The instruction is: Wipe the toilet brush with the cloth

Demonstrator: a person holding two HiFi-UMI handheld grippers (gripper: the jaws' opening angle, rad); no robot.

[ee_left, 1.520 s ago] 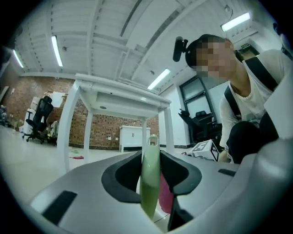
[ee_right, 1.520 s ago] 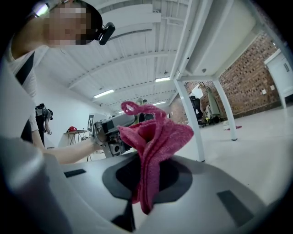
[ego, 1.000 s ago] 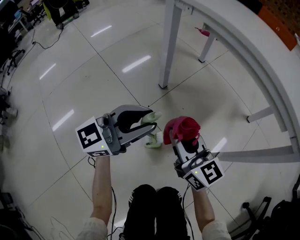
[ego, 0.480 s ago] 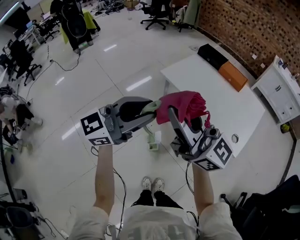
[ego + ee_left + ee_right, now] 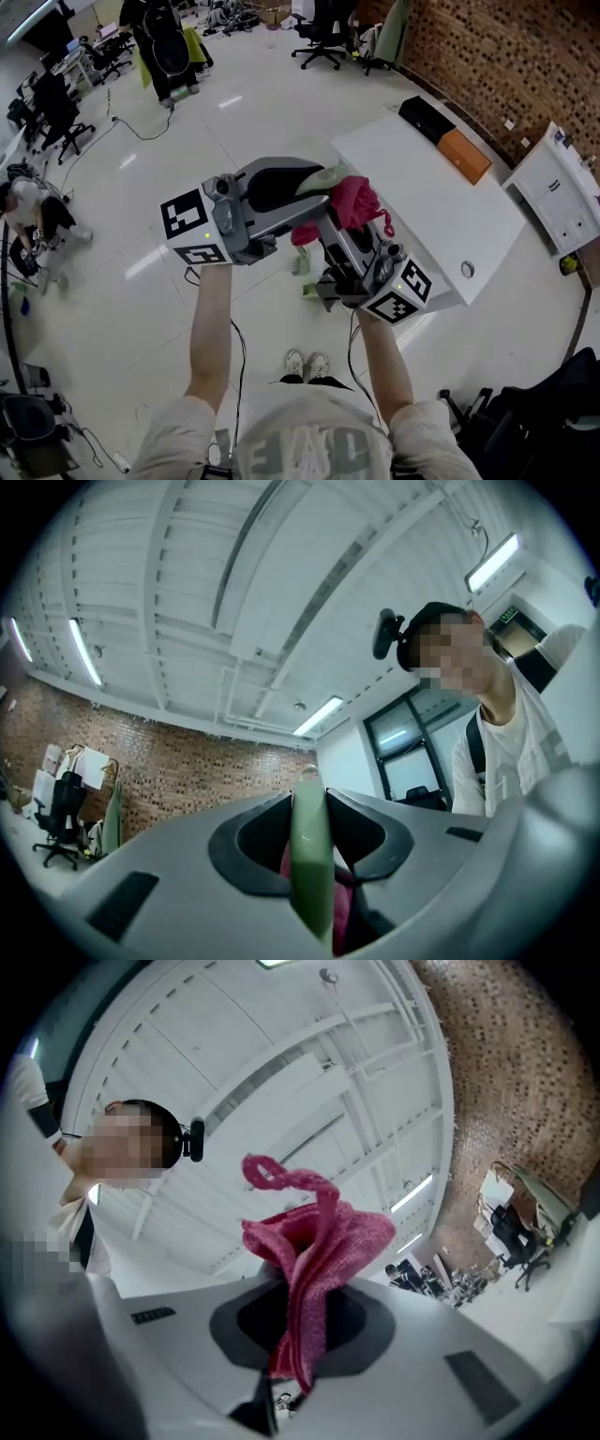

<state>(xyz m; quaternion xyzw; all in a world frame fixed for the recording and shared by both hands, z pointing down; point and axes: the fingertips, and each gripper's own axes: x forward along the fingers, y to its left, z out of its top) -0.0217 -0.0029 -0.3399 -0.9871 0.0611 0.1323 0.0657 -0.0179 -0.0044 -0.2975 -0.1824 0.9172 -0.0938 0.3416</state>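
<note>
Toilet brush [image 5: 309, 855], green handle pinched upright in left gripper [image 5: 315, 187], just beside pink cloth [image 5: 314, 1260] clamped in right gripper [image 5: 335, 218]: best hold brush steady, stroke cloth along it.

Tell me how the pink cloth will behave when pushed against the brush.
Probably floppy: the cloth folds and flops above the right hand-held gripper pinching it. Likely light, since that pinch holds it up. Its fuzzy weave should grip, not slip.
</note>
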